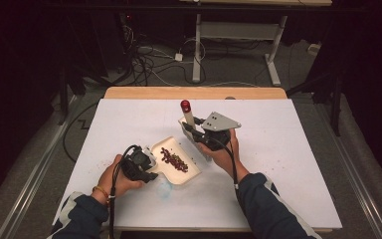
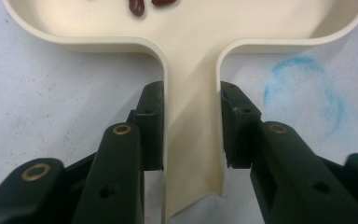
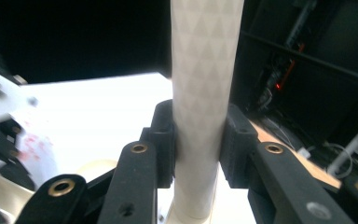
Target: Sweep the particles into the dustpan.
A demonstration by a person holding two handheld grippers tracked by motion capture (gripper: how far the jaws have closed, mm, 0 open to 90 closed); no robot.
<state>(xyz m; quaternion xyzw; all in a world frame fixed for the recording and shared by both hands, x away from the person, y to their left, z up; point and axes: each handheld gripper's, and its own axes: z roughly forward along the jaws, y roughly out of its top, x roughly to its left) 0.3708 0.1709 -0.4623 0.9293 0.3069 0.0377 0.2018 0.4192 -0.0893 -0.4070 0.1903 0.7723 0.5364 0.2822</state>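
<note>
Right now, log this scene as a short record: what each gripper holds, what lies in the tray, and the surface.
left gripper: shut on the handle of the cream tray
tray contents: dark red beans, heaped near the middle
tray position: flat on the white table
right gripper: shut on a pale brush handle, held upright
handle tip: red cap, seen from the high view
table mark: blue smudge beside the tray handle

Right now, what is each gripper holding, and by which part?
The left gripper clamps the cream dustpan by its handle. The right gripper clamps the brush handle, a pale patterned shaft with a red tip, around its middle.
</note>
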